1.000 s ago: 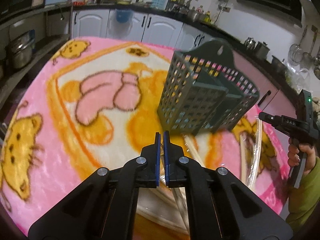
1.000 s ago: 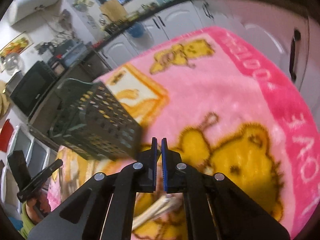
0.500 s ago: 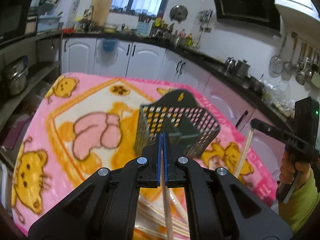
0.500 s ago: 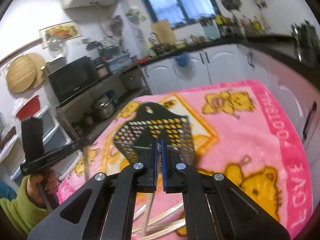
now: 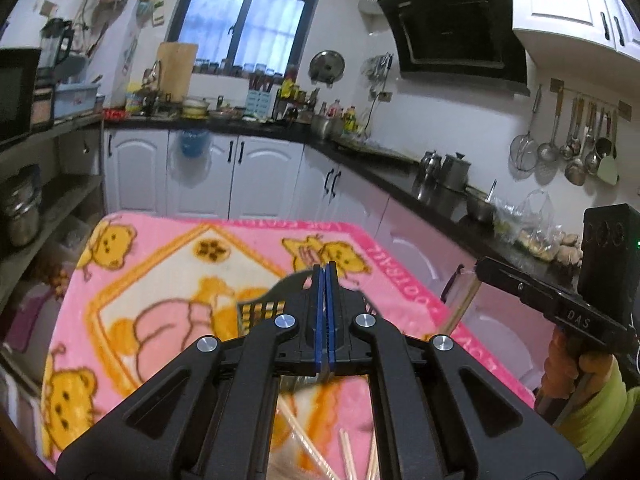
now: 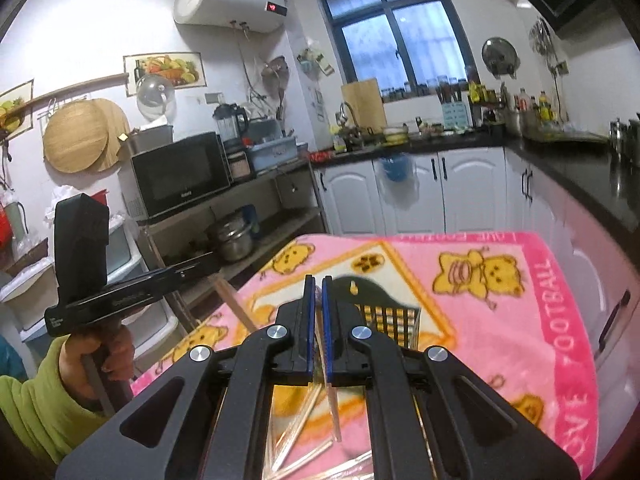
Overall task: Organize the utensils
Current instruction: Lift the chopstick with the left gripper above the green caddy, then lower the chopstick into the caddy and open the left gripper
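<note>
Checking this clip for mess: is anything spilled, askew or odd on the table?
Yes. Loose chopsticks lie scattered at crossing angles on the pink blanket below both grippers, outside the dark perforated basket. The basket's own tilt is hidden by the grippers.

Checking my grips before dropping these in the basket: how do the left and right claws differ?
The left claw has its blue pads pressed flush; the right claw shows a thin gap between its pads. The left chopstick hardly shows in its own claw's view; the right chopstick is plain between its pads. Both are shut on one chopstick, with the basket ahead.
</note>
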